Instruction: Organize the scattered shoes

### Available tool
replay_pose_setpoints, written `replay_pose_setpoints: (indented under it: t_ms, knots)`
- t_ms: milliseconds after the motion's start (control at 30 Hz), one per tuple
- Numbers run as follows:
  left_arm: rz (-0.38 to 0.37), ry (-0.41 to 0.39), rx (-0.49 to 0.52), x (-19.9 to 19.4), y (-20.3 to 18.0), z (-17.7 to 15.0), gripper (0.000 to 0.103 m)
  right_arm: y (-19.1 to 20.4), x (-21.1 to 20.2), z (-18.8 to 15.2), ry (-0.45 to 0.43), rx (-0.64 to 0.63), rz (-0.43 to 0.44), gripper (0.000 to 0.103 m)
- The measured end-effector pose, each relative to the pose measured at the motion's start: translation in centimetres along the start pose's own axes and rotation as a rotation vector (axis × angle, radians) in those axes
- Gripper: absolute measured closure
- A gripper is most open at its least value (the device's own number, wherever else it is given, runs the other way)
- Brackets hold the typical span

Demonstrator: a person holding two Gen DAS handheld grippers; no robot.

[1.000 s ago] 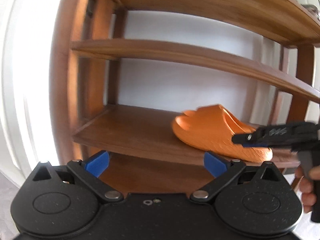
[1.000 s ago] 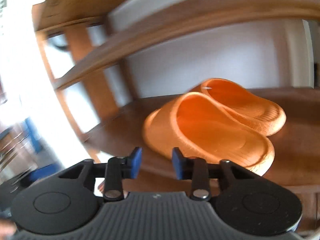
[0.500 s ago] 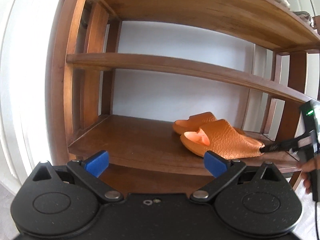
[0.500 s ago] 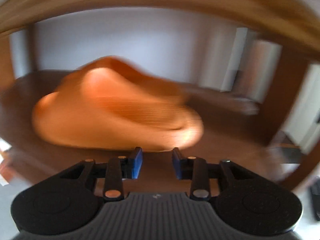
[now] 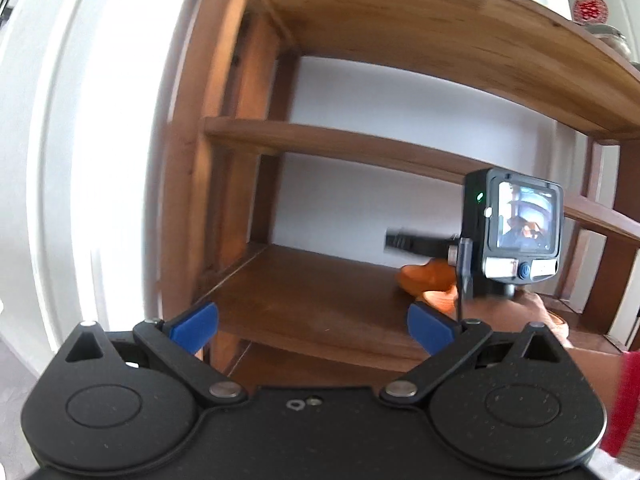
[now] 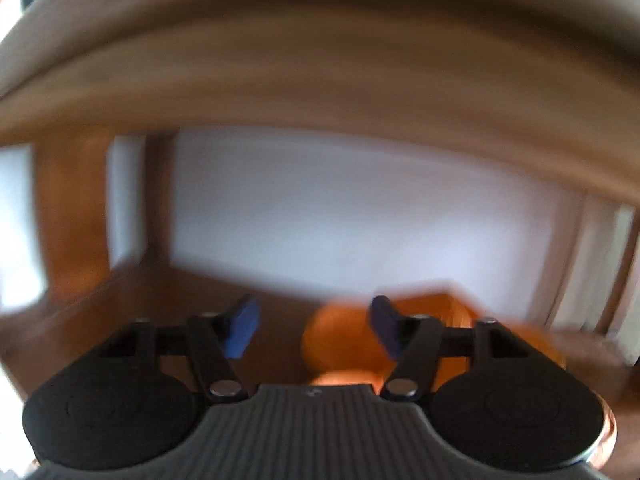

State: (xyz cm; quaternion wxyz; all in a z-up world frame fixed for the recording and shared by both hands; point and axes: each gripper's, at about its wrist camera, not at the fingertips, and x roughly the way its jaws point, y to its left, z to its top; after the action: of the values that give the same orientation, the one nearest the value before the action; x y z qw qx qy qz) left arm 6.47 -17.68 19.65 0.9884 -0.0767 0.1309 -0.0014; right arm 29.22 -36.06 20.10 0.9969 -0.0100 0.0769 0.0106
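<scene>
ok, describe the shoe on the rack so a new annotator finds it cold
Find the wooden shoe rack against the white wall and drop to the shelf board level with the grippers. Toward its right end lies the orange slipper, partly hidden behind the right gripper, which is open. It is the only bright orange thing among brown wood and black hardware.

Orange slippers (image 5: 430, 280) — lying on wooden shelf board, partly hidden, blurred
</scene>
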Motion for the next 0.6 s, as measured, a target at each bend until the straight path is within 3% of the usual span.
replay_pose_setpoints:
  t_ms: [100,300,467,533,600]
  knots:
    - [-0.010,-0.004,-0.002,0.0,0.1,0.2,0.001,0.2,2.0,-0.2,-0.040,0.015,-0.080,0.025]
    - [-0.035,-0.026,0.020,-0.5,-0.1,0.2,0.001,2.1,3.3,-3.4,0.105,-0.096,0.097,0.025]
    - [-0.028,-0.014,0.013,-0.3,0.2,0.0,0.001,2.2,9.5,-2.9,0.197,-0.101,0.087,0.025]
    - [-0.026,-0.009,0.006,-0.1,0.3,0.0,0.001,0.5,10.3,-2.6,0.217,-0.099,0.060,0.025]
    - [-0.032,-0.010,-0.001,0.0,0.1,0.1,0.001,0.4,12.9,-2.6,0.301,-0.063,0.061,0.025]
